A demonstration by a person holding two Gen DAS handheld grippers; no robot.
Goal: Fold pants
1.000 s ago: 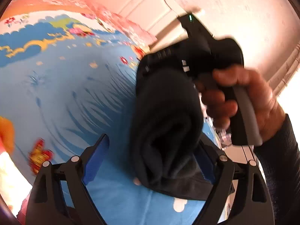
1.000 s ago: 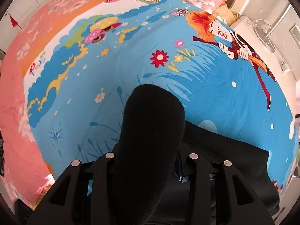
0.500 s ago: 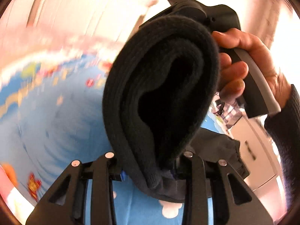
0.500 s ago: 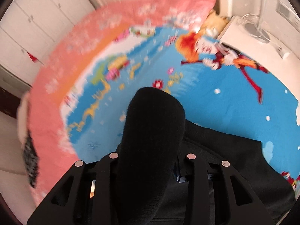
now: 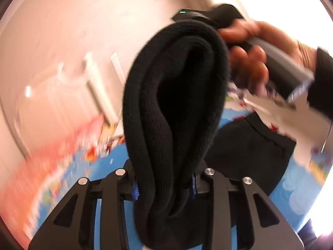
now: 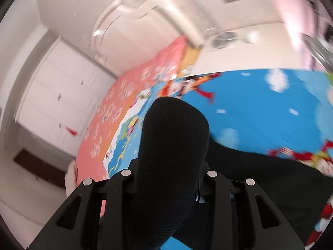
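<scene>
Your left gripper (image 5: 165, 189) and right gripper (image 6: 166, 185) both clamp the black pants (image 5: 172, 104), seemingly lifted above the bedsheet (image 6: 260, 112).

The pants (image 5: 172, 112) are black knitted cloth, matt, with a fine ribbed texture along the thick rolled edge and a smoother, flatter weave where they lie spread on the bed (image 5: 249, 145). The left gripper (image 5: 165, 189) is matt black plastic, its linkage joined by shiny round metal pins, with small blue ridged pads at the fingers (image 5: 136, 191). The right gripper (image 6: 166, 187) has the same matt black plastic and bright metal pins. The bedsheet (image 6: 260, 112) is smooth printed cloth in blue, pink and orange. The cupboard doors (image 6: 56, 91) look painted white with a soft sheen
</scene>
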